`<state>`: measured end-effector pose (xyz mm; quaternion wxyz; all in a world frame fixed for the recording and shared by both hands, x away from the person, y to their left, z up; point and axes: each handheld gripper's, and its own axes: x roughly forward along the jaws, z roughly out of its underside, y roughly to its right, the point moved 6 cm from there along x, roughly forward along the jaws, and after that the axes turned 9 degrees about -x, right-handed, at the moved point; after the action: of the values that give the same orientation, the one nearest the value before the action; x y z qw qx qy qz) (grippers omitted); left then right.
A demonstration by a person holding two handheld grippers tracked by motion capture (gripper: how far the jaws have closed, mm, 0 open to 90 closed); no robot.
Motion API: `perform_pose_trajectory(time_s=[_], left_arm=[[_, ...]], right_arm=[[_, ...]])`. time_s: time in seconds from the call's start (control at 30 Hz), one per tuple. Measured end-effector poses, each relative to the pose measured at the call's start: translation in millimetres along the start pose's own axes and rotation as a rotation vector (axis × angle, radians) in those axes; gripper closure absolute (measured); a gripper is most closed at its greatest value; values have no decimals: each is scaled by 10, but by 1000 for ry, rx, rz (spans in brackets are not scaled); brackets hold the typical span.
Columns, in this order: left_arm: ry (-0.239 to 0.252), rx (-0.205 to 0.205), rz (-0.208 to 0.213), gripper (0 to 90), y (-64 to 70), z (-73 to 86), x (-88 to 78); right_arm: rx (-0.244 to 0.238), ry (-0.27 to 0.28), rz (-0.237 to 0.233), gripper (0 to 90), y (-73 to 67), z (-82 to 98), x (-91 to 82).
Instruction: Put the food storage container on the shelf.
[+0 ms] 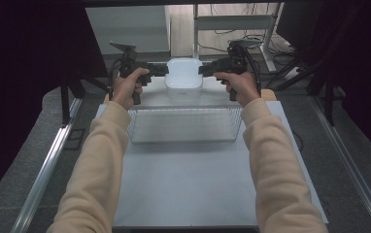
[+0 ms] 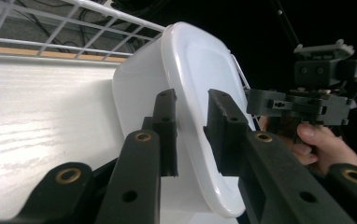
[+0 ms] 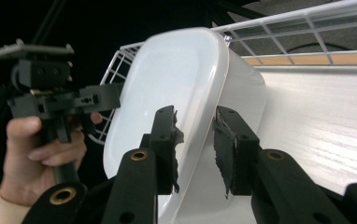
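Both grippers flank the white lidded box

The white box (image 1: 184, 74) sits beyond the wire basket (image 1: 183, 125); left gripper (image 1: 162, 70) at its 9 o'clock, right gripper (image 1: 204, 69) at 3, equally near, jaws straddling the lid rim, parted, not pressing

Container (image 2: 200, 74): glossy white plastic, smooth. Basket (image 1: 183, 124): thin white-coated metal wire. Counter (image 3: 317, 121): pale wood-grain finish, slight sheen.

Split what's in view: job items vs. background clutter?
In the job:
- white plastic tub, rim between both tongs
- left tongs
- right tongs
- wire basket in front of the tub

Lying about:
- cables on the floor
- desk frame
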<state>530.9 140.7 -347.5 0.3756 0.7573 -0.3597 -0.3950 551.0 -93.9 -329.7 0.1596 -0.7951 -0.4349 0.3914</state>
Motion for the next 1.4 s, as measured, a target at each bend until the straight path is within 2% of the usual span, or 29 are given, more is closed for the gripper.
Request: perform_pose_trajectory(time_s=[0.1,0.17,0.27,0.33,0.37,0.43,0.47,0.5,0.57,0.6,0.63,0.67,0.7,0.73,0.83,0.97,1.1,1.17,1.23,1.33,1.4], left_arm=[[-2,-8,-1,720,-33,0,25],[2,4,-10,705,-34,8,30],[13,31,-28,640,-22,23,51],[29,55,-44,518,-3,21,40],[39,70,-61,421,4,21,24],[58,114,-91,342,46,42,-48],[57,154,-102,313,83,76,-109],[60,179,-110,283,125,115,-157],[69,235,-132,255,195,200,-250],[79,276,-147,248,233,276,-326],[84,294,-150,245,255,327,-367],[89,330,-160,235,278,417,-432],[90,352,-171,229,281,475,-471],[88,373,-188,228,278,576,-525],[84,410,-218,219,236,823,-636],[105,445,-225,220,131,1261,-781],[100,468,-234,222,-27,1691,-839],[97,488,-262,223,-126,1868,-846],[87,509,-295,223,-241,2017,-847],[73,516,-330,221,-405,2195,-840],[65,500,-335,221,-525,2315,-819]], right_arm=[[29,7,-5,671,61,6,41],[38,13,-10,669,72,11,49],[24,29,-12,669,62,11,40],[15,39,-10,522,36,11,30],[1,44,-5,449,8,9,17],[-45,54,8,383,-48,20,-29],[-73,58,19,356,-89,33,-72],[-116,60,27,320,-147,55,-132],[-180,82,38,304,-232,99,-239],[-223,97,45,298,-272,138,-307],[-269,101,54,283,-318,201,-388],[-296,105,61,279,-338,247,-433],[-340,113,70,274,-367,339,-506],[-364,113,76,264,-381,404,-550],[-465,112,90,248,-400,728,-707],[-547,91,114,229,-357,1172,-845],[-569,76,144,229,-241,1637,-938],[-570,70,160,227,-165,1831,-955],[-565,57,179,225,-75,2055,-975],[-564,53,204,224,33,2272,-1011],[-550,51,210,225,112,2408,-1015]])
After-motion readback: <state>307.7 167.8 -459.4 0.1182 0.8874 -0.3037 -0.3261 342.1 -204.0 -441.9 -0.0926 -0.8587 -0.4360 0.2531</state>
